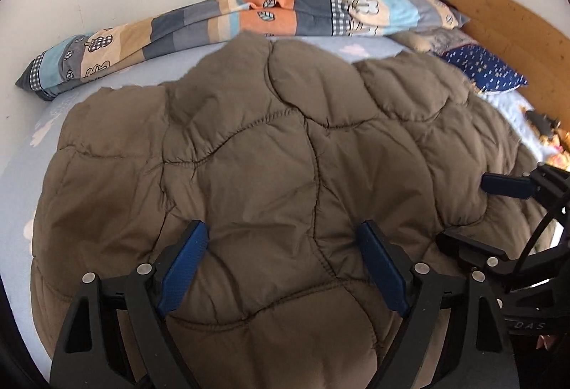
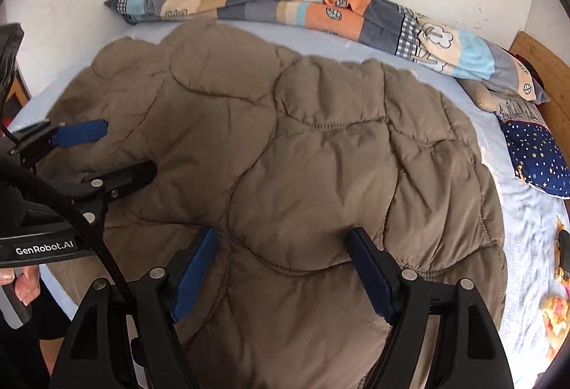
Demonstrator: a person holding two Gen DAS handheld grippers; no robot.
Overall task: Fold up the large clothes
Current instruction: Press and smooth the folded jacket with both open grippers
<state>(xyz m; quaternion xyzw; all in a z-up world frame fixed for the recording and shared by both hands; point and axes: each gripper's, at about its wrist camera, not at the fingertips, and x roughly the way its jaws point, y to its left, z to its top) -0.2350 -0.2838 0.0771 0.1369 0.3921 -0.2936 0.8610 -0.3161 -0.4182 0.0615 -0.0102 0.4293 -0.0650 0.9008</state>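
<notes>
Left wrist view: the brown quilted coat [image 1: 270, 154] lies spread over the light-blue bed sheet [image 1: 21, 182], its near edge closest to both tools. The left gripper [image 1: 283, 264] hovers above the coat with fingers spread wide, grasping nothing. Beside it, the right gripper [image 2: 285, 268] is likewise released over the coat's near edge.

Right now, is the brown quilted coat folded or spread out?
Spread out: the brown quilted coat lies mostly flat across the light blue bed sheet, no fold visible.
</notes>
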